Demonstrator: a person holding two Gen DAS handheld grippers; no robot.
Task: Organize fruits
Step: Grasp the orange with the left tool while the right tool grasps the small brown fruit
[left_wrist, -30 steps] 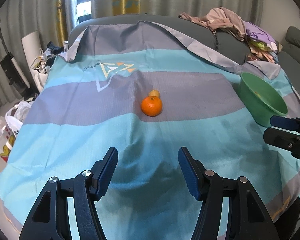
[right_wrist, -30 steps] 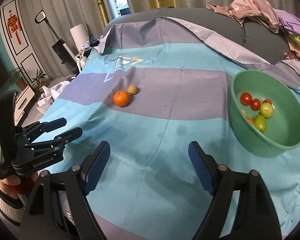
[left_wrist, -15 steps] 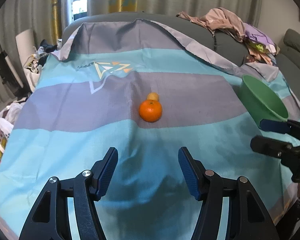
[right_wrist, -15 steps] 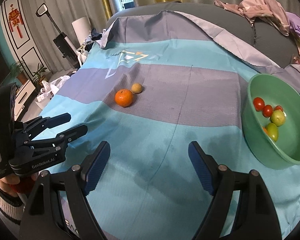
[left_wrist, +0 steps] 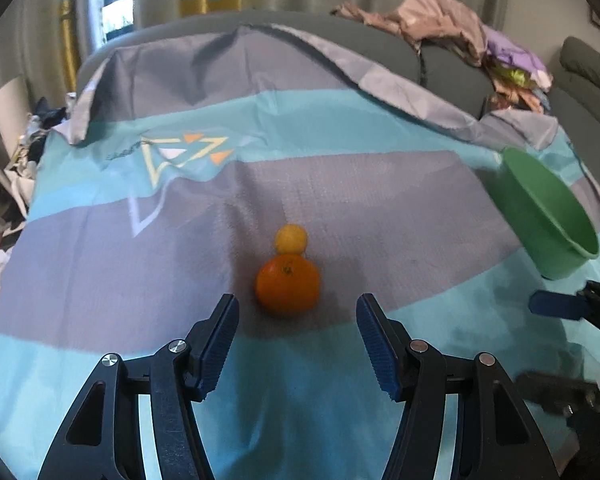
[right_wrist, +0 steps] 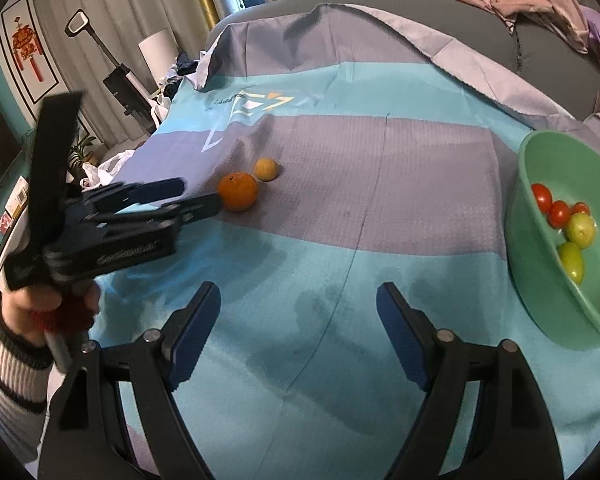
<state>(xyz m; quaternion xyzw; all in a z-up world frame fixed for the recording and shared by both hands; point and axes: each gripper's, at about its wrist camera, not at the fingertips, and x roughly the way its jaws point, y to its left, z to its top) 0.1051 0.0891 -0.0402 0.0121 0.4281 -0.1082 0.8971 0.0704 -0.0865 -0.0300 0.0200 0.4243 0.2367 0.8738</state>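
Note:
An orange (left_wrist: 287,286) lies on the striped cloth with a small yellow fruit (left_wrist: 291,238) touching it just behind. My left gripper (left_wrist: 296,320) is open, its blue pads (left_wrist: 220,332) low on either side of the orange's near edge and apart from it. From the right wrist view the left gripper (right_wrist: 198,194) points at the orange (right_wrist: 238,191), one fingertip nearly at it. My right gripper (right_wrist: 298,296) stands open over bare cloth with nothing between its fingers. A green bowl (right_wrist: 540,292) at the right holds red tomatoes (right_wrist: 548,204) and green fruits (right_wrist: 580,228).
The blue and grey cloth (left_wrist: 140,264) covers a table against a grey sofa (left_wrist: 452,68) piled with clothes (left_wrist: 440,20). The bowl (left_wrist: 548,216) sits near the cloth's right edge. Bags and a vacuum (right_wrist: 120,80) stand on the floor to the left. A sleeved hand (right_wrist: 28,320) holds the left gripper.
My left gripper has moved forward and down towards the orange, which now sits right at its fingertips. The right gripper has shifted a little, still open. No fruit has moved.

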